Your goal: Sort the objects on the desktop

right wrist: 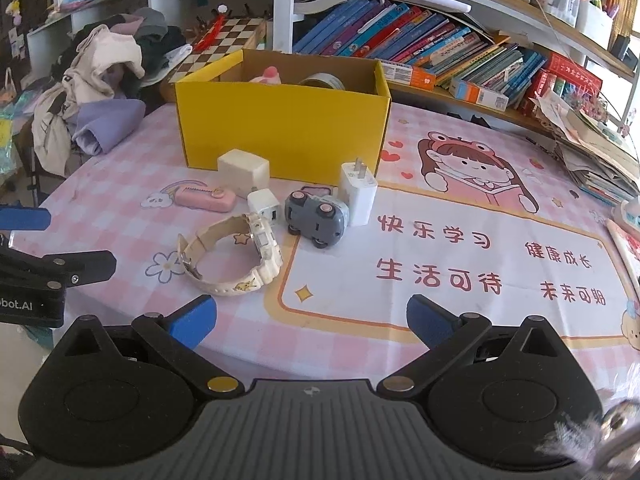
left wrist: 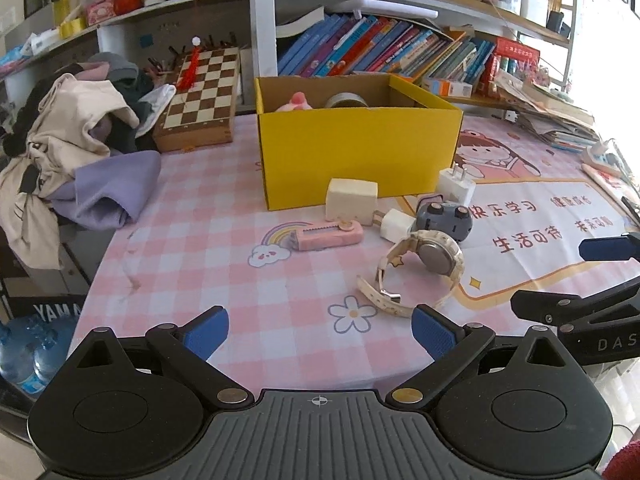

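Observation:
A yellow cardboard box (left wrist: 360, 152) (right wrist: 284, 132) stands open on the pink checked cloth, with a pink toy (left wrist: 298, 102) and a tape roll (left wrist: 346, 100) inside. In front of it lie a cream cube charger (left wrist: 351, 201) (right wrist: 244, 172), a pink case (left wrist: 330, 236) (right wrist: 206, 199), a small white adapter (left wrist: 396, 224) (right wrist: 263, 204), a white plug charger (left wrist: 456, 186) (right wrist: 358, 192), a grey toy car (left wrist: 444, 220) (right wrist: 316, 216) and a cream watch (left wrist: 420, 272) (right wrist: 232, 256). My left gripper (left wrist: 320, 332) is open, just short of the watch. My right gripper (right wrist: 312, 324) is open over the printed mat, empty.
A heap of clothes (left wrist: 68, 148) (right wrist: 100, 92) covers the table's left side beside a chessboard box (left wrist: 202, 100). Books (left wrist: 392, 52) fill the shelf behind the box. Stacked papers (right wrist: 596, 148) lie at the right. Water bottles (left wrist: 24, 352) stand below the left edge.

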Demonstrator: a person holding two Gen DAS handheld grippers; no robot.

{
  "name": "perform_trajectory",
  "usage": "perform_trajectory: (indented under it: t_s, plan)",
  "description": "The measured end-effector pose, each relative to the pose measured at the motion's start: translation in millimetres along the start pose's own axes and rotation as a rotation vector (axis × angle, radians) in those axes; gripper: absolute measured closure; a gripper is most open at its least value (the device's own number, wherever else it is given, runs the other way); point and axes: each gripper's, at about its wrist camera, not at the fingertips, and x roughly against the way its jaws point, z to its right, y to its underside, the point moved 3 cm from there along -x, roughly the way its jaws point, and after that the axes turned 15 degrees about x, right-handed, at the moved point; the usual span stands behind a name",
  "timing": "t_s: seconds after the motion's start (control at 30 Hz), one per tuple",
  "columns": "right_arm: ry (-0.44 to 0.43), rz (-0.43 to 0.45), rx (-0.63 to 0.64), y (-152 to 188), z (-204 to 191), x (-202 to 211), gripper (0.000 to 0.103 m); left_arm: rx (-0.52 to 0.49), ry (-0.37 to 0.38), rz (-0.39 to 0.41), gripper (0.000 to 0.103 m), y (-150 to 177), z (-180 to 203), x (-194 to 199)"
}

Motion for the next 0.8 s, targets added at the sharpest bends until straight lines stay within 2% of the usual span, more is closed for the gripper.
perform_trajectory:
  t_s: [0.27,0.47,0.57,0.8]
  plan:
    - [-0.021,-0.020,-0.041,5.4,6.5,-6.4,0.000,-0.036,0.005,-0.045,0.003,5.3,8.7,-8.6]
    - [-0.027,-0.015,-0.016,-1.5,5.4,-6.0,0.000,-0.092,-0.011,-0.017,0.003,3.1,19.8,-1.6]
    - [-0.014,-0.022,-0.006,-4.9,7.3,-5.9,0.001,-0.117,0.012,-0.011,0.003,0.4,25.9,-1.7]
    - [-0.011,-0.035,-0.011,-8.4,14.9,-4.5,0.001,-0.084,0.016,0.007,0.003,-8.4,24.4,-3.0]
